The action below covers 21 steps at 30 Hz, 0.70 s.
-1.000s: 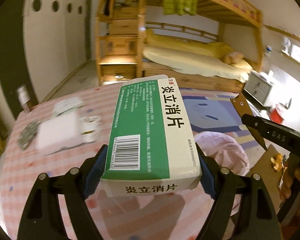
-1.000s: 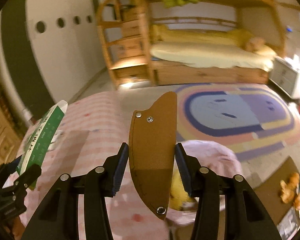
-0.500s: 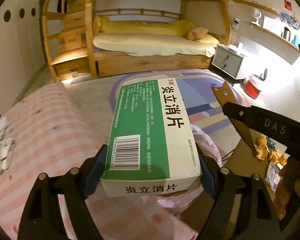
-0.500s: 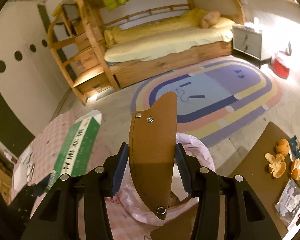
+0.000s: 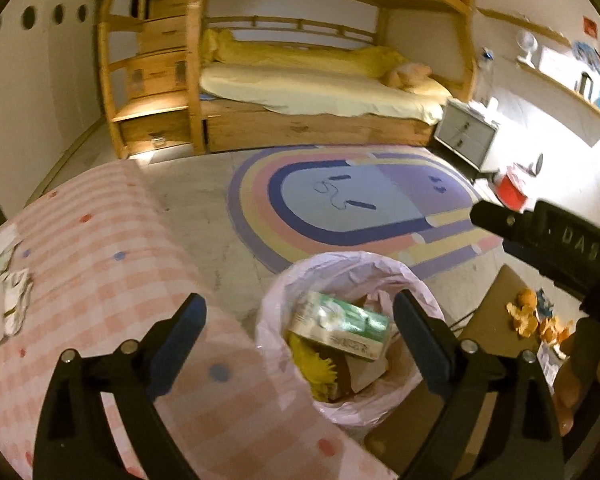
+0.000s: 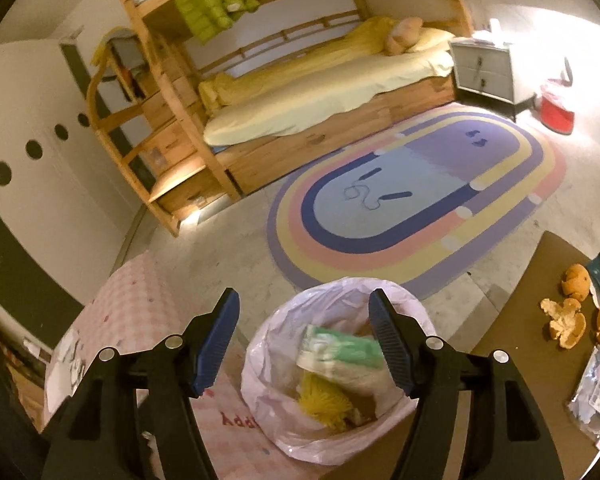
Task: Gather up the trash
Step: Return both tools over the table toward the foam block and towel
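Note:
A bin lined with a pale pink bag point(image 5: 380, 264) point(image 6: 272, 344) stands on the floor below both grippers. Inside it lies the green and white medicine box point(image 5: 340, 326) point(image 6: 340, 354), on top of yellow trash point(image 5: 314, 364) point(image 6: 324, 402). My left gripper point(image 5: 300, 320) hangs above the bin's left rim with its jaws opening and nothing between them. My right gripper point(image 6: 304, 340) is over the bin too, jaws opening, empty. The brown sheath is not visible. The right gripper's body point(image 5: 548, 236) shows at the right of the left wrist view.
A pink checked tablecloth point(image 5: 100, 264) point(image 6: 140, 304) covers the table left of the bin, with white packets point(image 5: 4, 300) at its far left. Right of the bin a brown surface point(image 6: 540, 320) carries orange peels point(image 6: 568, 320) point(image 5: 524, 312) and wrappers point(image 6: 596, 384). A bunk bed point(image 5: 300, 80) and oval rug point(image 5: 360, 208) lie beyond.
Both grippers opened. The medicine box left my left gripper and now lies in the bin. The brown sheath left my right gripper and is gone from sight.

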Available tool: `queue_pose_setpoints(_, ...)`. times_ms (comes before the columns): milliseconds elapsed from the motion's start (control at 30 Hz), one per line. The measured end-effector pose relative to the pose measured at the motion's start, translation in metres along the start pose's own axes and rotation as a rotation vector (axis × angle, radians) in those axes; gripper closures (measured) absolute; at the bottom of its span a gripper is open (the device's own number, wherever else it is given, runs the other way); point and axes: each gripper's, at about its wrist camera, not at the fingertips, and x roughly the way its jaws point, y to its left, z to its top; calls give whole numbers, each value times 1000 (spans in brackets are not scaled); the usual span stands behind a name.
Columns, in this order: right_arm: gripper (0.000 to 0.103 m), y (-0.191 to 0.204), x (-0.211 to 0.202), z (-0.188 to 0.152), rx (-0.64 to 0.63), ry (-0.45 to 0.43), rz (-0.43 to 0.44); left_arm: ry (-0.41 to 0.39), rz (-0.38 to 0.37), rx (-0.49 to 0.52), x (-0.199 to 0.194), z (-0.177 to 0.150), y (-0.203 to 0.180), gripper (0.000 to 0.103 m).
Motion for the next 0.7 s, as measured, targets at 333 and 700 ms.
queue_pose_setpoints(333,35,74,-6,-19,-192,5,72,-56,123,-91,-59,-11,66,11)
queue_pose_setpoints(700,35,199,3,-68,-432,87,284,-90,329,-181,-125,-40,165,11)
